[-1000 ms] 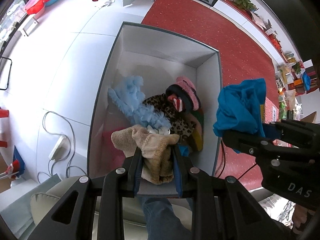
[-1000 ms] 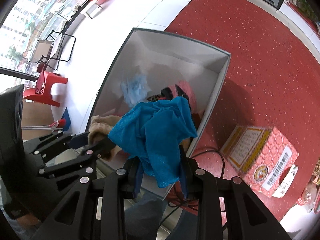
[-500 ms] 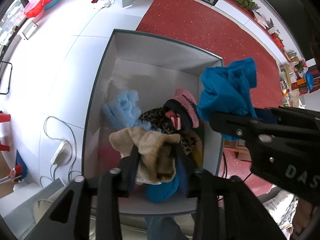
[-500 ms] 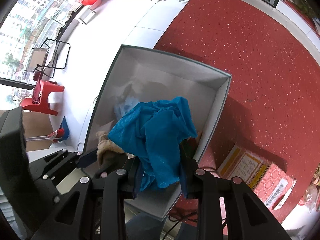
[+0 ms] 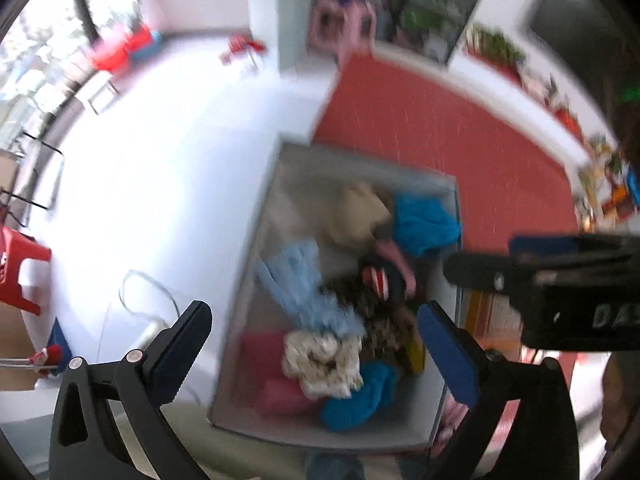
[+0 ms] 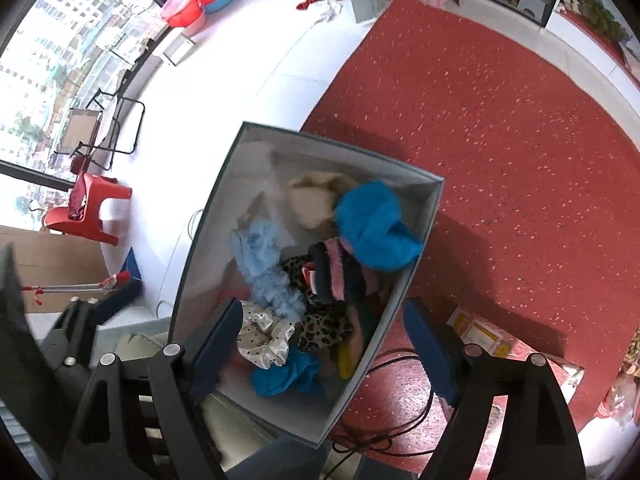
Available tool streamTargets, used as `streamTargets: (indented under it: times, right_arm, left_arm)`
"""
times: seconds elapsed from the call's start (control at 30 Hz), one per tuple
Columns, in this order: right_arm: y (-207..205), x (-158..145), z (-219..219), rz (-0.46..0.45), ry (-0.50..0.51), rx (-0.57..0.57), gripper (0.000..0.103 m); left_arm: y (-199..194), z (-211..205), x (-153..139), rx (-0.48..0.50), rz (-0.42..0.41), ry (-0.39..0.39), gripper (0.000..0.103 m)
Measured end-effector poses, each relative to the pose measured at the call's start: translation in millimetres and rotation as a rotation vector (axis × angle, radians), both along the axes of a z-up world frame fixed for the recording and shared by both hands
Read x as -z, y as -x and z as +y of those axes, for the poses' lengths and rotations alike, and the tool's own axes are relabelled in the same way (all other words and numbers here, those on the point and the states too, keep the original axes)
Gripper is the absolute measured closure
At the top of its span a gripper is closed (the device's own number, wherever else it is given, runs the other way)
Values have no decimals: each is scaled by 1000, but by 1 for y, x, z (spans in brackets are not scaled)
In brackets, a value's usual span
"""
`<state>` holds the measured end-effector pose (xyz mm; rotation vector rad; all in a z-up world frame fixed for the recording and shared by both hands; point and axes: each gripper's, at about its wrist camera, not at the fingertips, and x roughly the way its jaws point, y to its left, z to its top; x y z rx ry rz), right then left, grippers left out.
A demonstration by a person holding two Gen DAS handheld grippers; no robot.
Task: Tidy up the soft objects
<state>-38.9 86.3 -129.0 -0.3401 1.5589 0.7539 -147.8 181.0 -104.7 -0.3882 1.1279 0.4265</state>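
A grey box (image 6: pixel 208 220) with white walls stands on the floor, holding several soft items. A tan cloth (image 6: pixel 312 204) and a bright blue cloth (image 6: pixel 372 228) lie loose at its far end; both also show in the blurred left wrist view, the tan cloth (image 5: pixel 362 216) beside the blue cloth (image 5: pixel 424 224). My left gripper (image 5: pixel 316 344) hovers above the box (image 5: pixel 360 156), its jaws opening with nothing gripped. My right gripper (image 6: pixel 322 348) hangs over the near right corner, jaws opening too and holding nothing. A light-blue fluffy piece (image 6: pixel 264 264) and a leopard-print cloth (image 6: pixel 324 324) lie mid-box.
A red carpet (image 6: pixel 500 140) lies right of the box, white tiles (image 6: pixel 224 80) to the left. A patterned carton (image 6: pixel 484 336) and a black cable (image 6: pixel 400 432) sit by the box's near right side. A red stool (image 6: pixel 92 208) and folding chair (image 6: pixel 108 128) stand left.
Both grippers have opened and let go: the tan cloth and the blue cloth now lie at the far end of the box. The left gripper has risen and tilted.
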Motion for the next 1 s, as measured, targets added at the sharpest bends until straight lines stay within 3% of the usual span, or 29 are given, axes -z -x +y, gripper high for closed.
streamTargets:
  times: [0.07, 0.13, 0.23, 0.37, 0.53, 0.7, 0.87, 1.0]
  right_arm:
    - [0, -9, -4, -21, -17, 3, 0]
    - [3, -22, -11, -52, -48, 7, 0]
    - [7, -37, -17, -72, -81, 15, 0]
    - [18, -53, -22, -110, -109, 7, 0]
    - [45, -54, -28, -151, -65, -58, 0]
    - [68, -36, -31, -131, 28, -115, 0]
    - [72, -27, -41, -103, 59, -80, 0]
    - [71, -23, -51, -70, 69, -37, 0]
  left_arm:
    - [8, 2, -16, -36, -56, -41, 0]
    - [16, 7, -28, -77, -59, -55, 0]
    - [11, 14, -16, -20, 7, 112, 0]
    - [13, 7, -3, 31, 105, 110, 0]
    - [20, -13, 13, 123, 213, 199, 0]
    - [28, -27, 17, 151, 271, 213, 0]
    - [28, -34, 15, 173, 324, 141, 0]
    - [27, -35, 17, 189, 342, 137, 0]
